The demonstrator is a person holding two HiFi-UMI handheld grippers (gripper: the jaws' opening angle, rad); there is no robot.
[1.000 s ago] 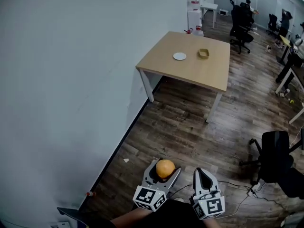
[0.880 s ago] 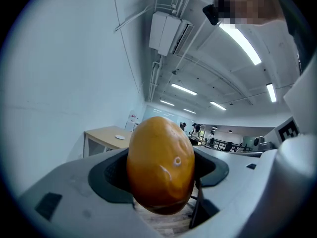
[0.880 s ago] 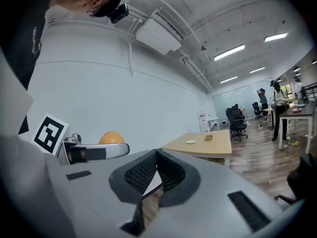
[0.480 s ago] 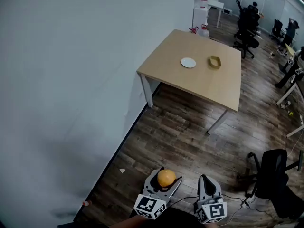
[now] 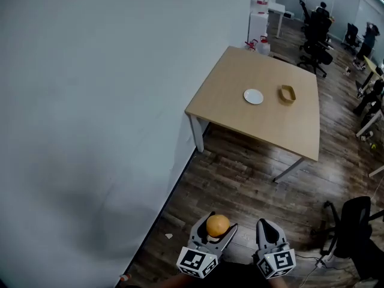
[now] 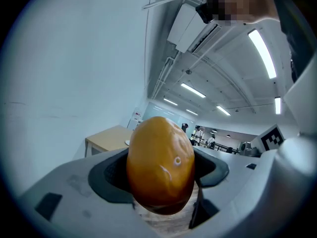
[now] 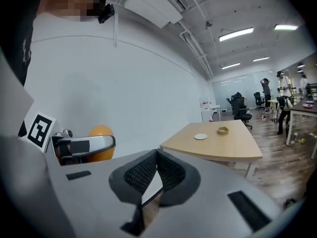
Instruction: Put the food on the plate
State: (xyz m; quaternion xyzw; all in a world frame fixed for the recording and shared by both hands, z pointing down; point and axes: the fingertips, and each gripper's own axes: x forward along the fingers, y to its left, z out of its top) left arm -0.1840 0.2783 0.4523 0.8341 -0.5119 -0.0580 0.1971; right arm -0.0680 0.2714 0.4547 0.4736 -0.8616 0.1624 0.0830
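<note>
At the near edge, the left gripper (image 5: 215, 230) pinches an orange fruit (image 6: 161, 165), the right gripper (image 5: 268, 228) has its jaws pressed together, and the white plate (image 5: 253, 96) lies on the far table (image 5: 231, 110).

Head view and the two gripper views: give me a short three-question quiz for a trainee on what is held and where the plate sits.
1. True or false: the left gripper is shut on the round orange fruit.
2. Pick one. The small white round plate lies: A on a shelf; B on the light wooden table, beside the small tan dish; C on a stool.
3. Fill the gap: the right gripper is ____, with nothing between its jaws.

Key: 1 true; 2 B; 3 shut.
</note>
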